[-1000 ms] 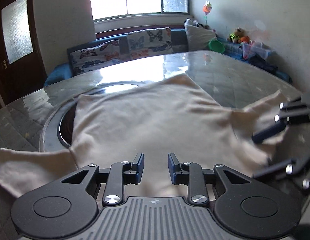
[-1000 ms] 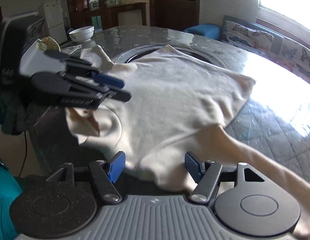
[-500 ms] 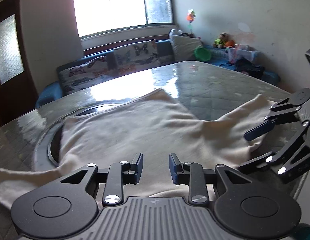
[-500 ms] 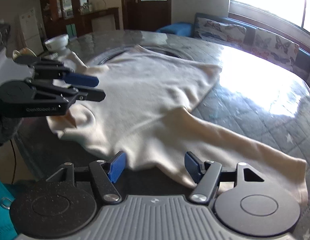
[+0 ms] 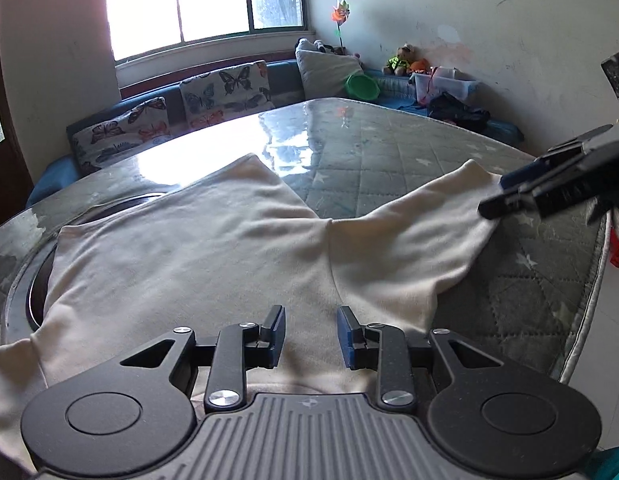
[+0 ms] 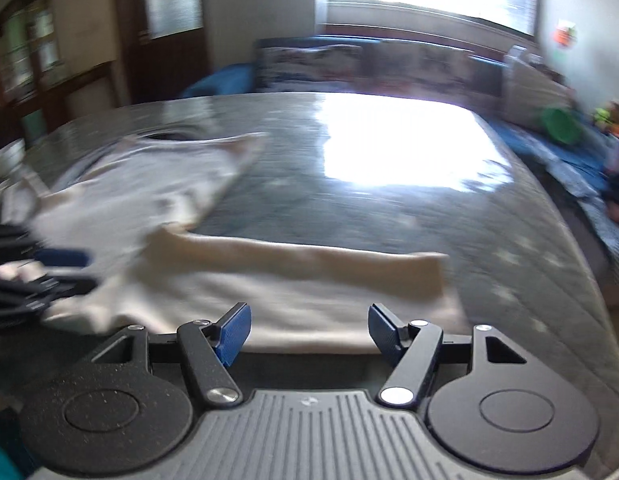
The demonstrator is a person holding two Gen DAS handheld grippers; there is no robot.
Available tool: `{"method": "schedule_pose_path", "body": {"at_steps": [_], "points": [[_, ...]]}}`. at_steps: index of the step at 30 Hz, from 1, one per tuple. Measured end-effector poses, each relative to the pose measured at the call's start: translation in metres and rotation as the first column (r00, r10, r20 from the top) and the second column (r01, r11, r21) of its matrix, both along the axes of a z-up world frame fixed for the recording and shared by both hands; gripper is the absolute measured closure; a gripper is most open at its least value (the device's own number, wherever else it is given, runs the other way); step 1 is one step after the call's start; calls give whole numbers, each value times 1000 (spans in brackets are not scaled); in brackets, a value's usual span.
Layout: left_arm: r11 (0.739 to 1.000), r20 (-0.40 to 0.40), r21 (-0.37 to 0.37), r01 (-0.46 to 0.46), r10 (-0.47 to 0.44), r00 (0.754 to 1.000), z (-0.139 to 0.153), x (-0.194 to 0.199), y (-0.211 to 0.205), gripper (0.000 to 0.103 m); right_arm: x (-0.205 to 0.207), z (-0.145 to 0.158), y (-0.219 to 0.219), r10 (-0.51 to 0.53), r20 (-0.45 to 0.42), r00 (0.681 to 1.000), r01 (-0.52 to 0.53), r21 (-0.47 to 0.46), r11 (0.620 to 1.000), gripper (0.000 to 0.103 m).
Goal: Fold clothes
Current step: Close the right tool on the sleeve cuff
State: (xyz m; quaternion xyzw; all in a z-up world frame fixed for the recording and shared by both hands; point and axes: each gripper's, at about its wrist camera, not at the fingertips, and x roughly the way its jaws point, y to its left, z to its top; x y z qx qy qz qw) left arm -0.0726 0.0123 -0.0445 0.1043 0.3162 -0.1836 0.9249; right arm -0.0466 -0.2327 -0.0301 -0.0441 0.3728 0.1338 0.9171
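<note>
A cream long-sleeved top (image 5: 197, 248) lies spread flat on a glossy quilted table (image 5: 389, 152). My left gripper (image 5: 311, 332) hovers over the top's near edge, open by a narrow gap with nothing between its pads. One sleeve (image 5: 421, 232) stretches to the right. There my right gripper (image 5: 499, 196) hangs over the cuff. The right wrist view is blurred: the right gripper (image 6: 309, 332) stands open wide above that sleeve (image 6: 309, 264) and holds nothing. My left gripper (image 6: 69, 270) shows at that view's left edge.
A dark round recess (image 5: 37, 292) in the table lies partly under the top at the left. The table's padded edge (image 5: 589, 300) runs close on the right. Behind it are a sofa with butterfly cushions (image 5: 213, 92), a green bowl (image 5: 363, 86) and a clear box (image 5: 445, 84).
My right gripper swung quickly to the right, from the top's body out along the sleeve toward its cuff, rolling as it went. My left gripper slid slightly right. Neither jaw gap changed.
</note>
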Motion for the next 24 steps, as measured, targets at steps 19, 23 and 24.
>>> {"method": "schedule_pose_path", "body": {"at_steps": [19,23,24], "points": [[1000,2,6,-19,19,1000,2,-3,-1,63,18,-16,-43,-190,-28,981,192,89,977,85],[1000,14,-5,-13,13,1000,8,-5,-2,61,17,-7,-47,-204,2,979,202,140,969,90],[1000,16,-7,-8,9,1000,8,-5,-4,61,17,-4,-47,-204,9,979,200,151,968,91]]}}
